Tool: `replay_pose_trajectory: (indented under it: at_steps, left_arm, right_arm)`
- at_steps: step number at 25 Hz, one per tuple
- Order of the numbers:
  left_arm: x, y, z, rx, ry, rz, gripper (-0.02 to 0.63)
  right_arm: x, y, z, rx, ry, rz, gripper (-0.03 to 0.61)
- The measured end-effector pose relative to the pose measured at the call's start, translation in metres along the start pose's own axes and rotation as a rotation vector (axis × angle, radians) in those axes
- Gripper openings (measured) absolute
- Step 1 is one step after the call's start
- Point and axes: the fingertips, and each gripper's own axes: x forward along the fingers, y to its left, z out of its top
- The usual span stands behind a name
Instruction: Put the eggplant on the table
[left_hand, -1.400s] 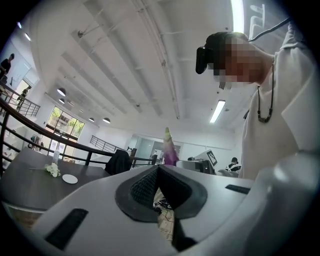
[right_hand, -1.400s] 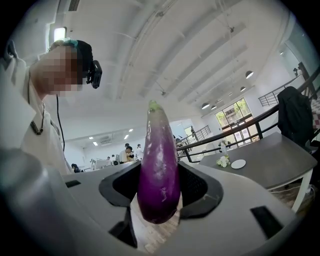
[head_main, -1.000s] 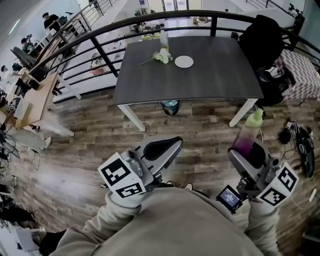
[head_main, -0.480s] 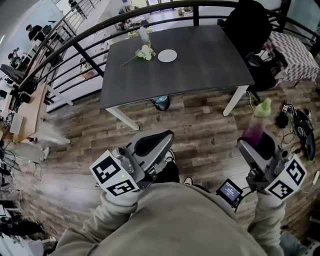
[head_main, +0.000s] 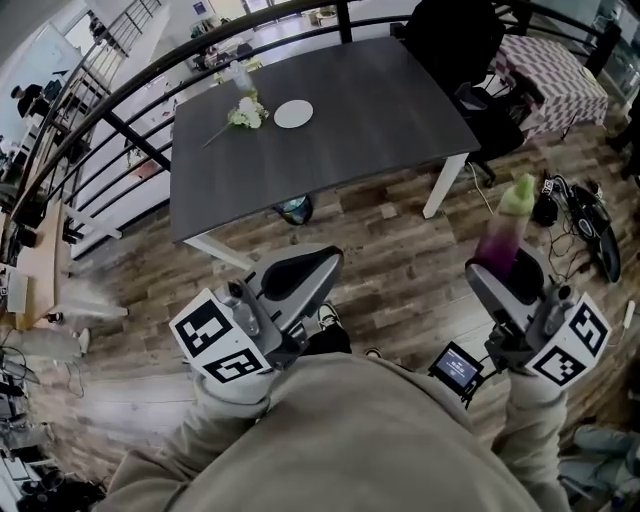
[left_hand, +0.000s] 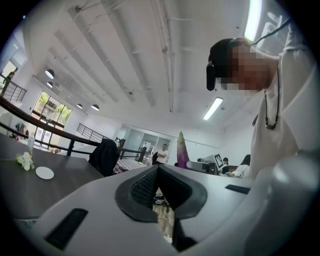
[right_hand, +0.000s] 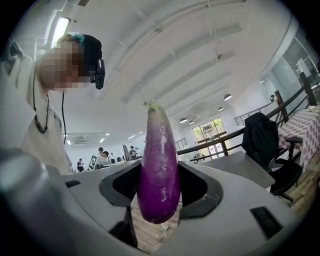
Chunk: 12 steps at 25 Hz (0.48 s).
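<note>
A purple eggplant (right_hand: 158, 167) with a pale green tip stands upright between the jaws of my right gripper (right_hand: 159, 192), which is shut on its lower half. In the head view the eggplant (head_main: 500, 232) rises from the right gripper (head_main: 500, 270) at the right, over the wooden floor and short of the dark grey table (head_main: 380, 110). My left gripper (head_main: 300, 275) is at the lower left, its jaws closed together with nothing between them; the left gripper view shows the left gripper (left_hand: 159, 192) the same way, with the eggplant (left_hand: 182, 150) beyond it.
On the table's far left lie a white plate (head_main: 293, 114), a bunch of flowers (head_main: 244, 115) and a clear bottle (head_main: 241, 78). A black railing (head_main: 120, 130) runs behind the table. A chair with dark clothing (head_main: 450, 40) stands at the table's right end; cables and gear (head_main: 590, 220) lie on the floor.
The head view has swung, so the table now sits further left and up. Both grippers keep their places in the picture; the eggplant is still held upright in the right one.
</note>
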Motion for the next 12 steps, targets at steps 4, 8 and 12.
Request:
replay_pose_trajectory:
  at_steps: [4, 8, 12]
  left_arm:
    - [0.003, 0.031, 0.012, -0.027, -0.029, -0.011, 0.005]
    - [0.003, 0.062, 0.023, -0.009, -0.038, -0.014, 0.005]
    - [-0.002, 0.095, 0.032, -0.011, -0.051, -0.014, 0.005]
  right_arm:
    - [0.023, -0.012, -0.002, 0.013, 0.011, -0.004, 0.227]
    - [0.051, -0.019, 0.003, 0.013, 0.021, -0.002, 0.227]
    - [0.089, -0.025, 0.009, -0.005, 0.046, 0.003, 0.227]
